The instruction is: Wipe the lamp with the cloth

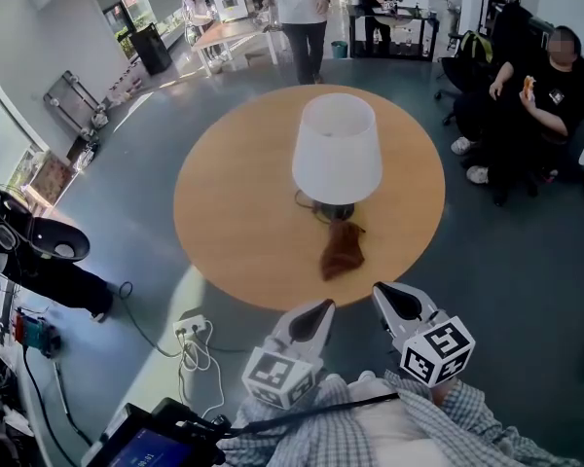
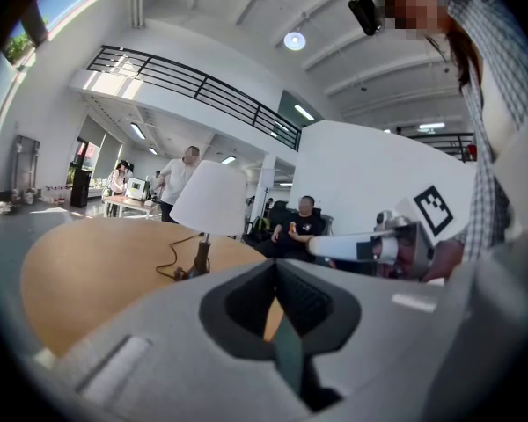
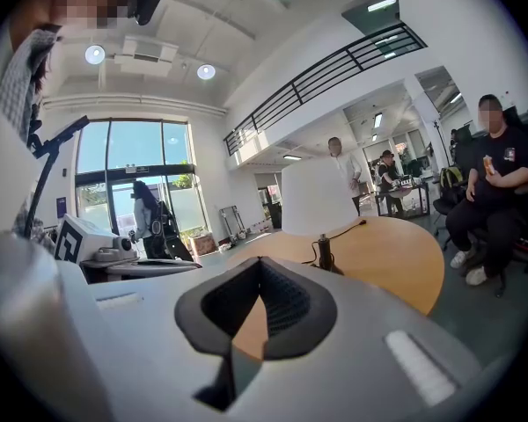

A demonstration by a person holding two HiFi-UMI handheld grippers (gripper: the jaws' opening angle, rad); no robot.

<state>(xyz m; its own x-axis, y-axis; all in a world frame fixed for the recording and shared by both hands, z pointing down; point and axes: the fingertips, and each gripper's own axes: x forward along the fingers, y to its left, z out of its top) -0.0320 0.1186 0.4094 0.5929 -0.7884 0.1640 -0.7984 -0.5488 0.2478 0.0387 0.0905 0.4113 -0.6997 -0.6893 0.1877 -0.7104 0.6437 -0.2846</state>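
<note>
A table lamp with a white shade (image 1: 337,148) stands upright near the middle of the round wooden table (image 1: 234,212); its shade also shows in the left gripper view (image 2: 209,198) and the right gripper view (image 3: 315,198). A brown cloth (image 1: 343,250) lies crumpled on the table just in front of the lamp's base. My left gripper (image 1: 321,311) and right gripper (image 1: 387,295) hover side by side off the table's near edge, short of the cloth. Both are shut with nothing between the jaws.
The lamp's dark cord (image 1: 307,202) curls on the table beside the base. A person sits in a chair (image 1: 535,105) to the right of the table and another stands beyond it (image 1: 304,13). A power strip with cables (image 1: 193,334) lies on the floor at the near left.
</note>
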